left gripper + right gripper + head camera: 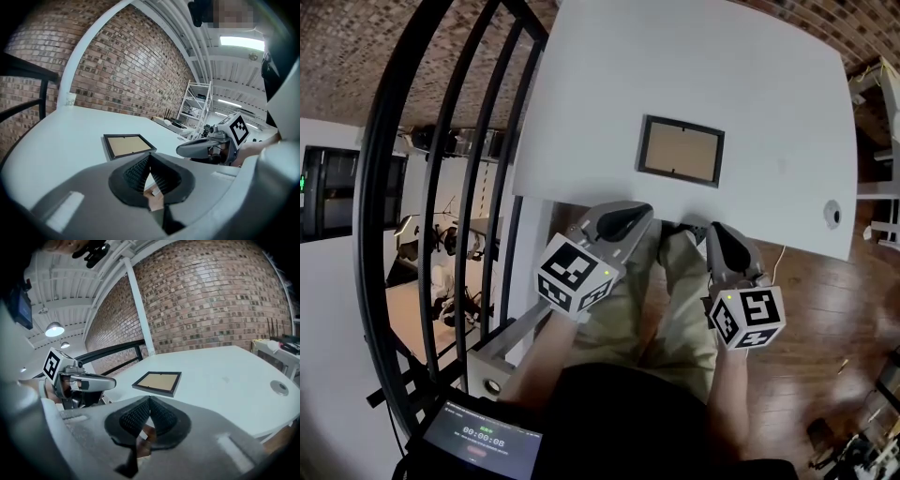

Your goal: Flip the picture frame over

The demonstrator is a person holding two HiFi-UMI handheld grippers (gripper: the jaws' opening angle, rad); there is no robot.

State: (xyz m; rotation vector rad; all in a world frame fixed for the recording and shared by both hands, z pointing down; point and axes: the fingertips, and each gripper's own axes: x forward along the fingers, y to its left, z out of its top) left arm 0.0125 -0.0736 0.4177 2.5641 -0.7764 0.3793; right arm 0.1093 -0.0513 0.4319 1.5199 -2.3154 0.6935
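So the flat rectangular picture frame with a black border and a tan panel (680,150) is lying flat on the big white table (731,56), a bit above the middle of the head view and close to the table's near edge. It's in easy reach, which I guess is the point of putting it there. The tan side faces up. It looks like there are little tabs along the inner edge, so it might be the backing board, but I can't say for sure.

Both grippers sit lower in the frame, short of the table edge and over the person's khaki trousers (675,300). The grey left gripper (628,217) is left of centre and the grey right gripper (719,234) is right of centre, each aimed up the picture toward the frame. Neither is touching it.

In the left gripper view the ribbed black pads (138,171) are pressed tip to tip with nothing between them. The right gripper view shows the same, pads (136,416) together and empty. In both views the frame shows just above the pads, so they're lined up on it from either side. Seems like a setup for a two-handed flip.

My read is that the flip hasn't started. The frame lies flush on a smooth top, so there's no lip to grab. The jaws will have to come apart first, then one probably tips or pinches a border while the other steadies it. I could see it just sliding away on that slick surface.
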